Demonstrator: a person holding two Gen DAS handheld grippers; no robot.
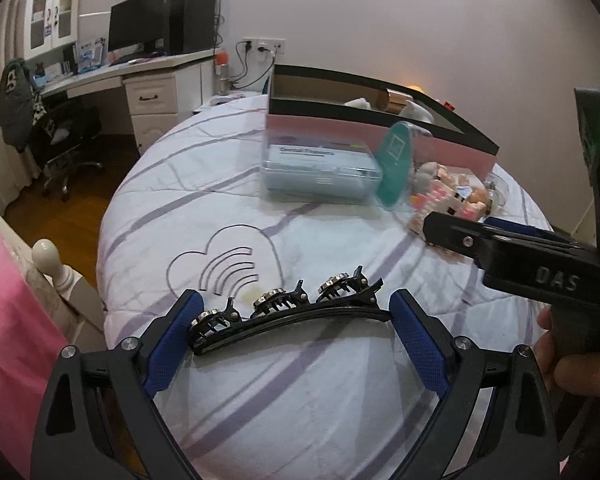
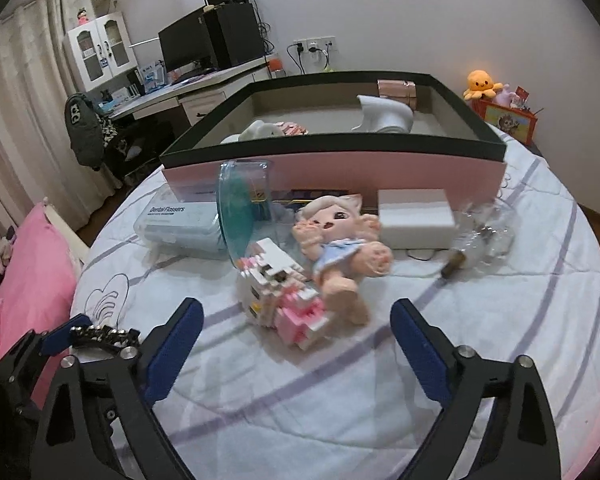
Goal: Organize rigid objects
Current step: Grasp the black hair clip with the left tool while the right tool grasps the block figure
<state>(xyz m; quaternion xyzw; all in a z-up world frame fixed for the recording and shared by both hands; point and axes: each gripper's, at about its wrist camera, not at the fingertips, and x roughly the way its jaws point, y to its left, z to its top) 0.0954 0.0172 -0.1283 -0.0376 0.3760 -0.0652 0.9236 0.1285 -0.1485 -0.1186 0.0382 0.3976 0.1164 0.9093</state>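
Here the left gripper (image 1: pixel 294 312) holds a black hair clip (image 1: pixel 288 312) just above the bed (image 1: pixel 300 400). Its jaws are spread wide, and the long clip sits across them, with one end touching each blue pad. The clip has three shiny round bits on top. In the right wrist view the same clip (image 2: pixel 104 336) shows at the lower left, caught between the blue pads of the left gripper (image 2: pixel 60 340).

The right gripper (image 2: pixel 296 322) has its jaws released, with nothing between them. It hangs over the bed (image 2: pixel 300 400), near a small pink and white block toy (image 2: pixel 284 300). A doll (image 2: pixel 340 240) in a blue dress lies on her back, touching the block toy. Just behind them stands a round teal disc (image 2: pixel 240 208), tilted up on its edge. A clear box of dental flossers (image 2: pixel 180 224) lies to the left of the disc. A white box (image 2: pixel 416 220) sits to the right of the doll, and some crinkly clear plastic (image 2: pixel 488 232) lies beside it.

Behind all these stands a big pink box with a black rim (image 2: pixel 332 172). Inside it are a few white things and a shiny copper-colored roll, too far off to name. An orange plush octopus (image 2: pixel 482 84) sits far back by the wall.

In the left wrist view the right gripper (image 1: pixel 500 248) reaches in from the right side, above the block toy (image 1: pixel 440 204).
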